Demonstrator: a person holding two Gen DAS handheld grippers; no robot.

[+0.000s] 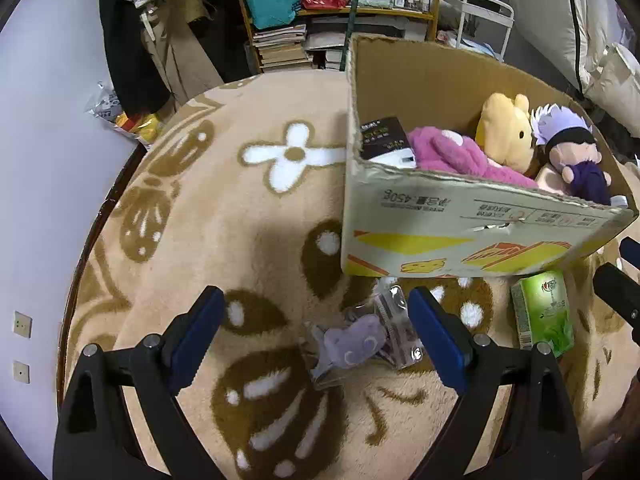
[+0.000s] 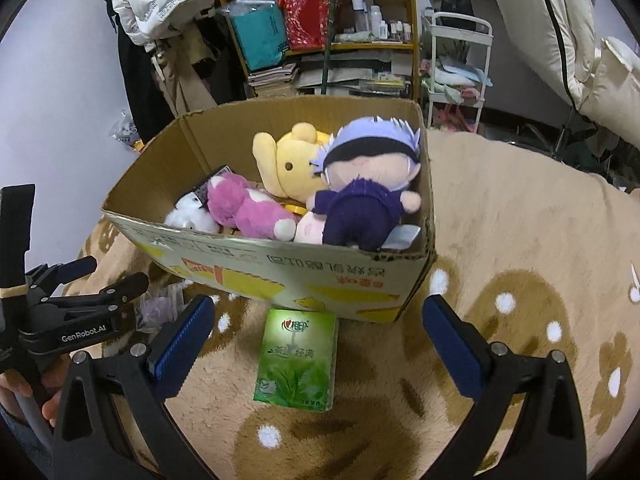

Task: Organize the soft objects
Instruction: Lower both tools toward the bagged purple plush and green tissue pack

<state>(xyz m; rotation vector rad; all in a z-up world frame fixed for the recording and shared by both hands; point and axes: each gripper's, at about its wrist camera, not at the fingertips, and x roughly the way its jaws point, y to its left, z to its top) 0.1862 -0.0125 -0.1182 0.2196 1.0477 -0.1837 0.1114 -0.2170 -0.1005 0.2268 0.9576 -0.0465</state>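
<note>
A cardboard box (image 1: pixel 460 224) (image 2: pixel 320 280) on the beige rug holds a yellow bear plush (image 1: pixel 506 136) (image 2: pixel 286 168), a pink plush (image 1: pixel 456 156) (image 2: pixel 248 212) and a purple-clothed doll with lilac hair (image 1: pixel 576 152) (image 2: pixel 360 200). A small lilac plush in a clear bag (image 1: pixel 356 344) lies on the rug in front of the box, between the open fingers of my left gripper (image 1: pixel 316 344). A green tissue pack (image 2: pixel 296 360) (image 1: pixel 542 310) lies in front of the box, between the open fingers of my right gripper (image 2: pixel 320 348). Both grippers are empty.
The beige rug (image 1: pixel 240 208) with brown and white flower patterns covers the surface; its edge curves at the left. A cluttered shelf (image 2: pixel 320 40), hanging coats and a white cart (image 2: pixel 460 60) stand behind. The left gripper's body (image 2: pixel 72 312) shows at the right wrist view's left.
</note>
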